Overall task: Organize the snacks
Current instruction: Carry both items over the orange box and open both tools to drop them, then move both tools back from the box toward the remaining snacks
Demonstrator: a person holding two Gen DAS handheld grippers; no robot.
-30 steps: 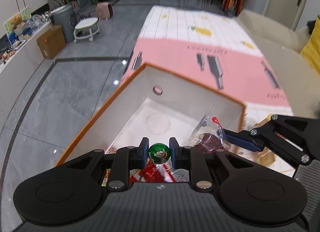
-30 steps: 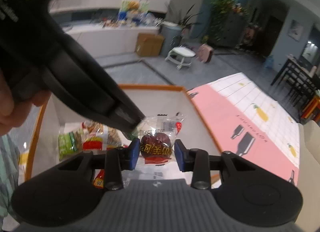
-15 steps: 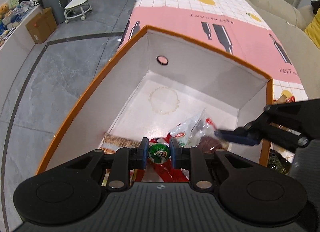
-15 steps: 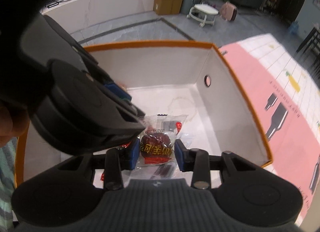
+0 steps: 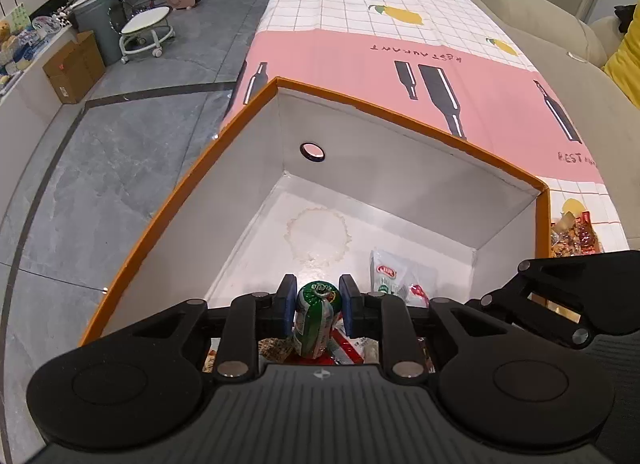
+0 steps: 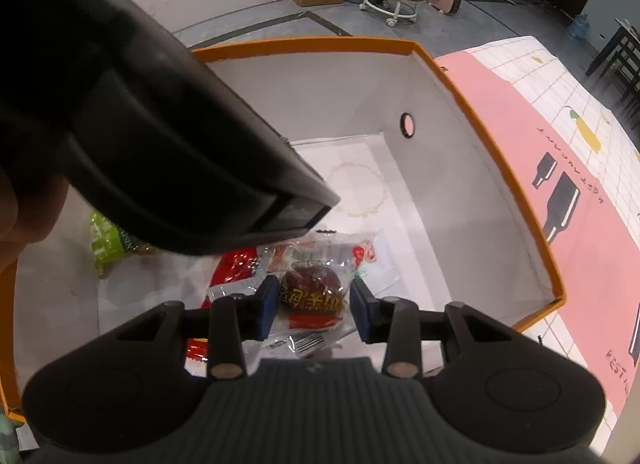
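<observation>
A white box with an orange rim (image 5: 400, 112) (image 6: 492, 168) stands open on the table. My left gripper (image 5: 318, 306) hangs inside it, shut on a small green wrapped snack (image 5: 316, 316). My right gripper (image 6: 314, 302) is also inside the box, shut on a clear packet holding a dark red date (image 6: 310, 292). On the box floor lie a white and green packet (image 5: 386, 276), red packets (image 6: 236, 266) and a green packet (image 6: 106, 242). The left gripper's black body (image 6: 140, 136) fills the upper left of the right wrist view.
A pink and white checked cloth (image 5: 440, 60) covers the table beyond the box. More wrapped snacks (image 5: 574, 234) lie on the cloth by the box's right wall. A beige sofa (image 5: 560, 24) runs along the table's far side. Grey tiled floor (image 5: 100, 168) lies to the left.
Both grippers have sunk from above the rim down into the box, each keeping hold of its snack. The right gripper has tilted further downward.
</observation>
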